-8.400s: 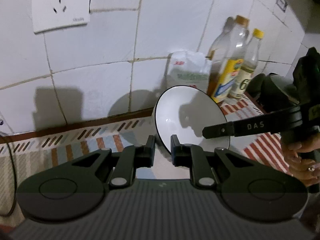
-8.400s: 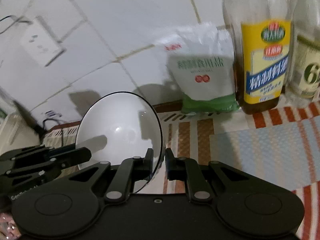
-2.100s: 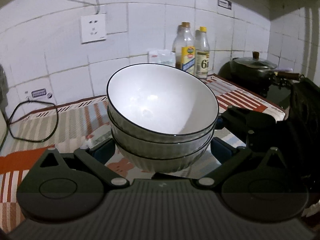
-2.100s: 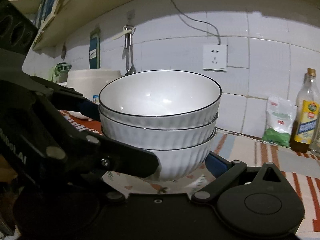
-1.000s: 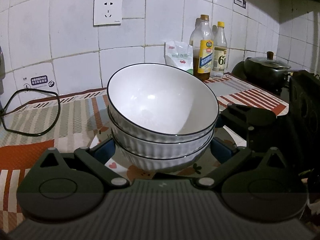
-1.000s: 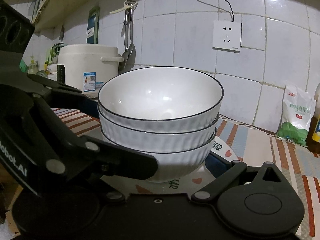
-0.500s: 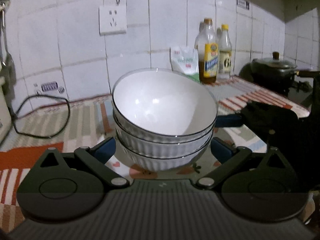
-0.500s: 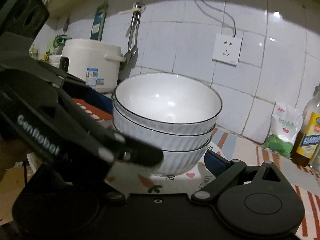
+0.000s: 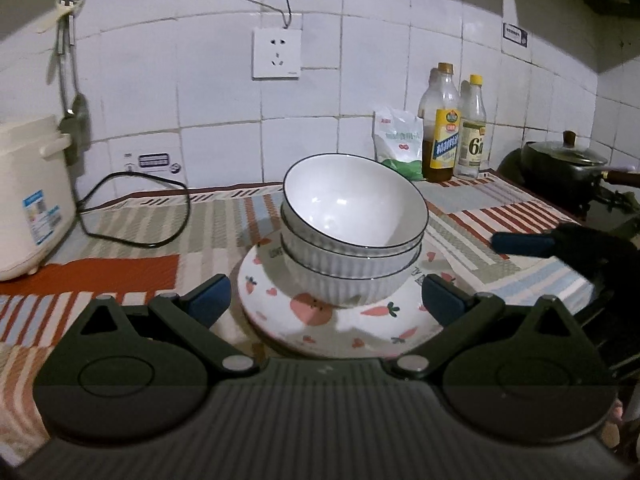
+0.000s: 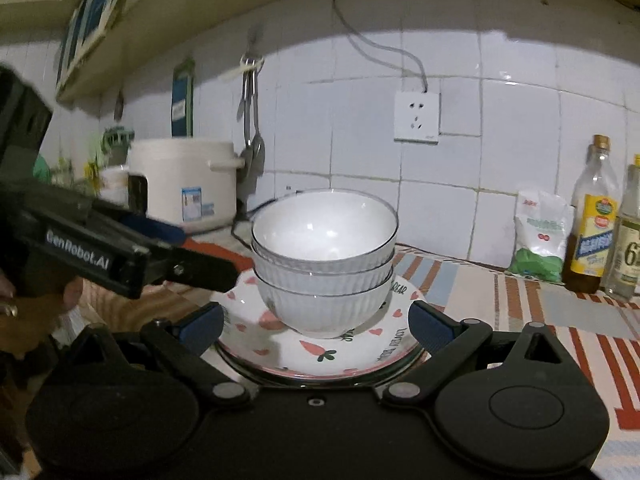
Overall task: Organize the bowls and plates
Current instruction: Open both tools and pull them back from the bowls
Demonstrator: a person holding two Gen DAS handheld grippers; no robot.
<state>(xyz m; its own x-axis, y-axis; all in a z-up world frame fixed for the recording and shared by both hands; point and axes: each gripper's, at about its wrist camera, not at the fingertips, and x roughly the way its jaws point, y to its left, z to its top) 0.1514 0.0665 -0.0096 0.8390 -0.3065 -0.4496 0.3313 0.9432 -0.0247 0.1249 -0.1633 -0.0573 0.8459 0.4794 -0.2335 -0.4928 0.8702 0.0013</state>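
Three white ribbed bowls with dark rims (image 9: pixel 352 216) (image 10: pixel 324 232) stand nested upright on a patterned plate (image 9: pixel 272 304) (image 10: pixel 280 344) with carrots and hearts. The plate lies on the striped counter cloth. My left gripper (image 9: pixel 326 300) is open, its blue pads (image 9: pixel 208 296) wide apart on the near side of the plate, touching nothing. My right gripper (image 10: pixel 316 326) is open too, just short of the plate's rim. In the right wrist view the left gripper (image 10: pixel 192 248) reaches in from the left. One blue pad of the right gripper (image 9: pixel 520 244) shows at the right in the left wrist view.
A white rice cooker (image 9: pixel 28 200) (image 10: pixel 180 180) stands left with a black cable (image 9: pixel 132 208) looped on the cloth. Two bottles (image 9: pixel 442 140) (image 10: pixel 592 216) and a white bag (image 9: pixel 398 140) line the tiled wall. A lidded pot (image 9: pixel 564 160) sits far right.
Both grippers have drawn back from the bowl stack, which now sits farther off, outside the fingers. The stack stays put on the patterned plate.
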